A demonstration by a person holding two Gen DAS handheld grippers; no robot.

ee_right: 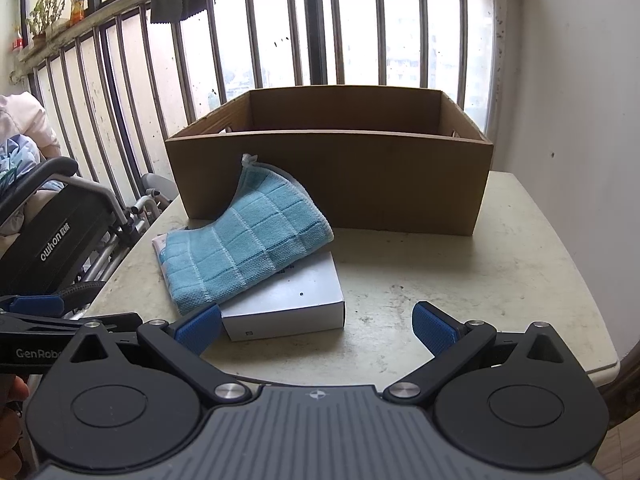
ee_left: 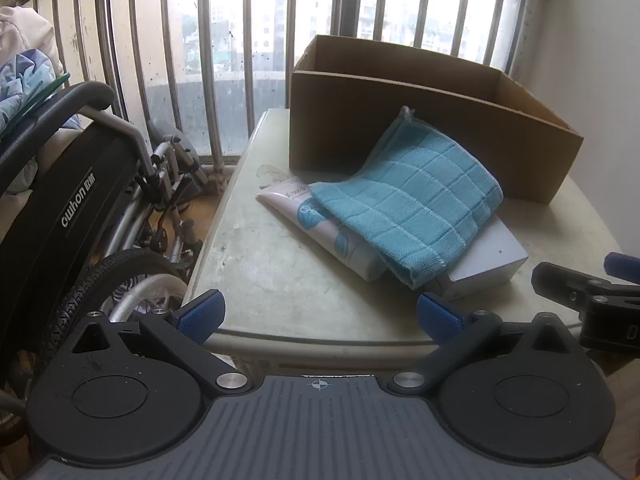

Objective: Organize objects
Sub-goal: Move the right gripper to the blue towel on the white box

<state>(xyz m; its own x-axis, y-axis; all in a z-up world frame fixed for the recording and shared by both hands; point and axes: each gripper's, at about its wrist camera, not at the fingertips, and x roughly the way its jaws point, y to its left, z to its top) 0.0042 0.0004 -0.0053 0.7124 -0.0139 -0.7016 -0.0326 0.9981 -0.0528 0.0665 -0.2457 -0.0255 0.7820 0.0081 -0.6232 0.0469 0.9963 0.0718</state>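
A blue checked cloth (ee_left: pixel 412 208) (ee_right: pixel 248 236) lies draped over a white tube (ee_left: pixel 320 220) and a white flat box (ee_left: pixel 488 260) (ee_right: pixel 292 300), its top corner leaning on an open, empty cardboard box (ee_left: pixel 420 136) (ee_right: pixel 332 184). All sit on a pale table (ee_left: pixel 260 264) (ee_right: pixel 460 280). My left gripper (ee_left: pixel 320 316) is open and empty at the table's near edge. My right gripper (ee_right: pixel 316 328) is open and empty, its left pad (ee_right: pixel 198 330) beside the white box's near corner. The right gripper also shows in the left wrist view (ee_left: pixel 592 292).
A folded black wheelchair (ee_left: pixel 72 208) (ee_right: pixel 52 236) stands left of the table. Barred window railing (ee_left: pixel 240 60) (ee_right: pixel 280 40) runs behind the table. A white wall (ee_right: pixel 580 120) is on the right.
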